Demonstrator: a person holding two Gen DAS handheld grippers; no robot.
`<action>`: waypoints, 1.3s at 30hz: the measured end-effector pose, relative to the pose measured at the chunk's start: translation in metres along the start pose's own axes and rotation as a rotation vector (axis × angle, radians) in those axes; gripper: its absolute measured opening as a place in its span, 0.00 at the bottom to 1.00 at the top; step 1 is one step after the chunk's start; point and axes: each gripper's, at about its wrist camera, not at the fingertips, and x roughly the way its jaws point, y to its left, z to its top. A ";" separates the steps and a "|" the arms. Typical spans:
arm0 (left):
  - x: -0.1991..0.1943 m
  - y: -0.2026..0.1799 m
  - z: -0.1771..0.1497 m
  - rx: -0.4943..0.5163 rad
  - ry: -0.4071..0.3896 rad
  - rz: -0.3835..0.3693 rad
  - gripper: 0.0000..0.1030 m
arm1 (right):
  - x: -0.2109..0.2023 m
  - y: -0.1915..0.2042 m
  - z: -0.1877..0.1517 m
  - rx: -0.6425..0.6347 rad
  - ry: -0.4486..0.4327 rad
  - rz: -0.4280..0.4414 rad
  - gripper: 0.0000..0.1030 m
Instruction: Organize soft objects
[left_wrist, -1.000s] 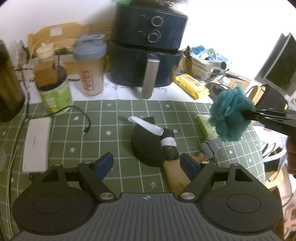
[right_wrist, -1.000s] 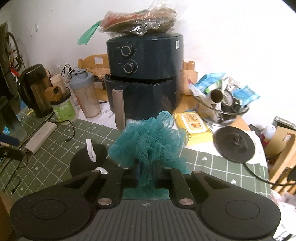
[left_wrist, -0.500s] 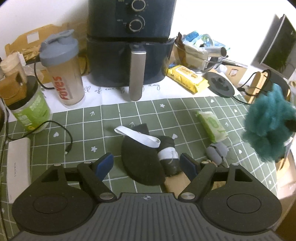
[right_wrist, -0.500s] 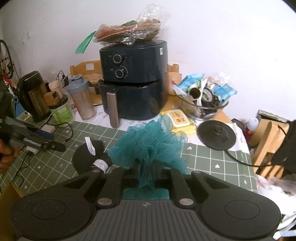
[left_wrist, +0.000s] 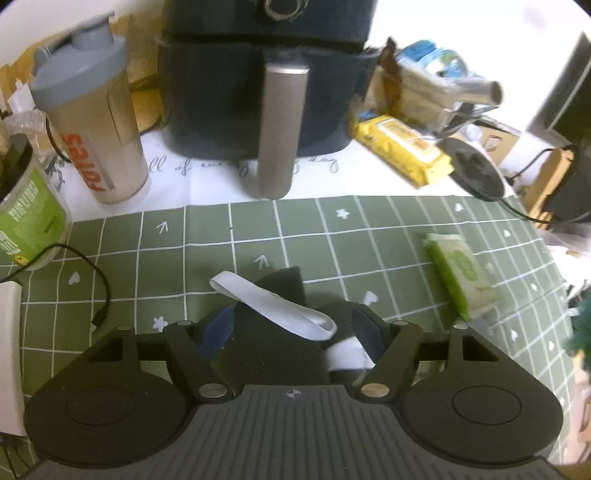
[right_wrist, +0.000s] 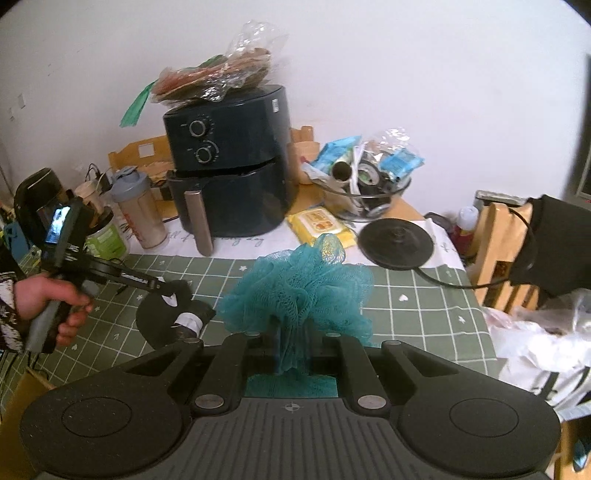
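Observation:
A black fabric piece with a white strap (left_wrist: 275, 314) lies on the green grid mat (left_wrist: 332, 236). My left gripper (left_wrist: 293, 332) is open, its blue-padded fingers either side of that fabric, just above it. In the right wrist view the fabric (right_wrist: 166, 317) lies under the left gripper's tips (right_wrist: 162, 286). My right gripper (right_wrist: 293, 354) is shut on a teal mesh bath pouf (right_wrist: 299, 291) and holds it above the mat's right part. The pouf's edge shows at the far right of the left wrist view (left_wrist: 581, 325).
A dark air fryer (right_wrist: 229, 173) stands at the back. A shaker bottle (left_wrist: 92, 125) and green tub (left_wrist: 26, 214) stand left. A green tissue pack (left_wrist: 460, 273) lies on the mat, yellow wipes (left_wrist: 402, 151) and a black kettle base (right_wrist: 397, 242) behind. White bags (right_wrist: 543, 339) hang right.
My left gripper has moved forward and down over the black fabric, now straddling it. My right gripper has pulled back and up to the right with the pouf.

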 end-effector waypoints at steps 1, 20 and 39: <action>0.005 0.001 0.001 -0.005 0.008 0.008 0.65 | -0.003 -0.001 -0.001 0.007 -0.003 -0.006 0.13; 0.000 0.007 0.001 -0.003 -0.007 0.015 0.03 | -0.029 -0.007 -0.016 0.055 -0.014 -0.033 0.13; -0.065 -0.002 -0.009 0.036 -0.131 -0.083 0.02 | -0.052 -0.011 -0.011 0.041 -0.059 0.022 0.12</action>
